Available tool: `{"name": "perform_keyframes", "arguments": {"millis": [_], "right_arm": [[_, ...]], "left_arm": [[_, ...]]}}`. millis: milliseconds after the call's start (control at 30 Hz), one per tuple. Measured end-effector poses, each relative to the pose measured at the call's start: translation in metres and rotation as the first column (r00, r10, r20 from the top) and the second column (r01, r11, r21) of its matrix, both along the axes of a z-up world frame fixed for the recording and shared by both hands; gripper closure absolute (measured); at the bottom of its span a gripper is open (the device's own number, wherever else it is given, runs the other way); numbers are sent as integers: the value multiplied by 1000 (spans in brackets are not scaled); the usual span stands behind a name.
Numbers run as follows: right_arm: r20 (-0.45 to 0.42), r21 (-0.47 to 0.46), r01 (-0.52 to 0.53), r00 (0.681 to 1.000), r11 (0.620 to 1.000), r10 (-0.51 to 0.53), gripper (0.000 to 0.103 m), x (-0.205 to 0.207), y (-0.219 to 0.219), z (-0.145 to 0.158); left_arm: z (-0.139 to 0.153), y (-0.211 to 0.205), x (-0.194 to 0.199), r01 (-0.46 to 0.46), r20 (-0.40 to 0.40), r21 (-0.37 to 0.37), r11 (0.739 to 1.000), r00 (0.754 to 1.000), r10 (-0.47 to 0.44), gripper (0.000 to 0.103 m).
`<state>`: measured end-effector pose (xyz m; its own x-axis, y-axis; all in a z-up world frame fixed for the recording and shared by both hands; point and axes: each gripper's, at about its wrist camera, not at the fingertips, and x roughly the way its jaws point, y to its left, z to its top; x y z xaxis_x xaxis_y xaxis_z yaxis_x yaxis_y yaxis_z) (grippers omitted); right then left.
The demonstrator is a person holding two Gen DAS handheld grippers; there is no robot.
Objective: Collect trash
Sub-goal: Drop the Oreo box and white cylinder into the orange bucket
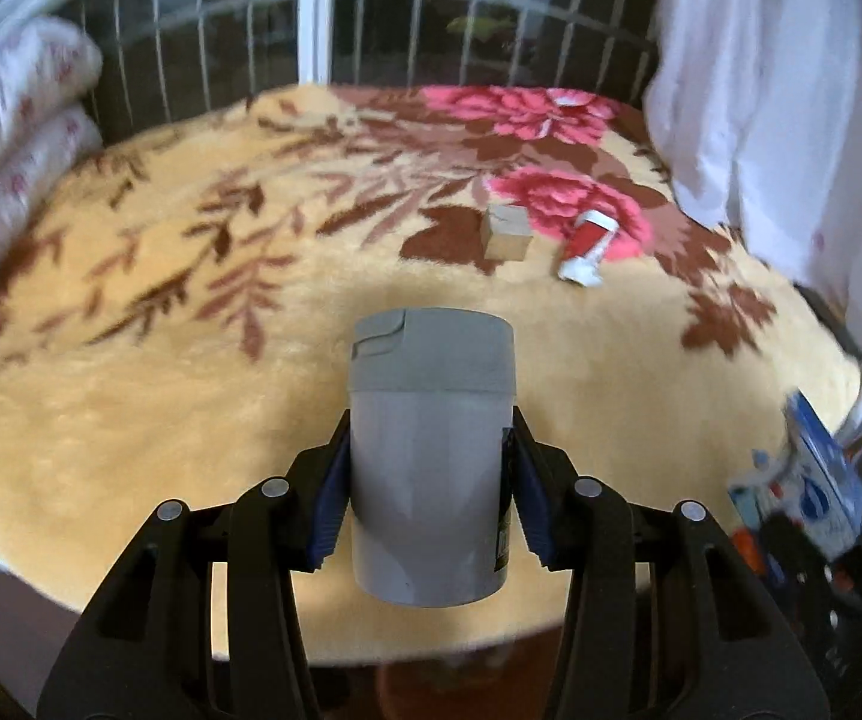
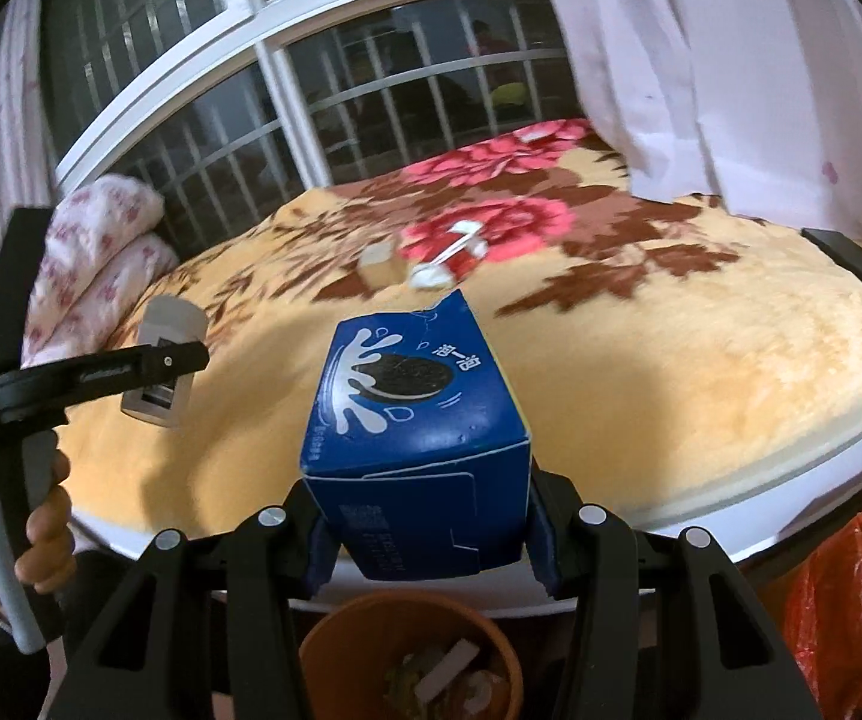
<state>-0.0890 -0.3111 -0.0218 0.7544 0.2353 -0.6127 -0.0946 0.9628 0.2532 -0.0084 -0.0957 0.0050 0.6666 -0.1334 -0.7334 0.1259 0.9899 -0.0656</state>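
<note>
While the right gripper (image 2: 425, 516) has its jaws clamped on the blue cardboard cookie box (image 2: 419, 420), the round orange bin (image 2: 410, 654) sits directly below at the frame's bottom centre, so that hand is nearer. At left, the left gripper (image 1: 428, 480) clamps the grey lidded plastic cup (image 1: 431, 450) upright over the bed (image 1: 131, 420).

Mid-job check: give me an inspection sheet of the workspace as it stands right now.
Surface: floral blanket over the bed.
Job's things: grey container and blue cookie box gripped; small cardboard box and red-white tube lie side by side on the blanket; orange bin sits below the box.
Clutter: dark flat device at the bed edge.
Grippers: left gripper and right gripper, jaws clamped.
Cables: nothing seen.
Surroundings: barred window, white curtain, folded quilt.
</note>
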Motion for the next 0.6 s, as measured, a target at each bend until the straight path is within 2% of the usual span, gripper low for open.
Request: {"name": "perform_keyframes", "arguments": {"millis": [133, 600], "right_arm": [[-7, -33, -44, 999, 998, 44, 54, -19, 16, -5], [-130, -84, -79, 989, 993, 68, 54, -73, 30, -48]], "left_arm": [[-2, -9, -37, 51, 47, 57, 997, 997, -54, 57], [-30, -5, -125, 188, 36, 46, 981, 981, -189, 57]]}}
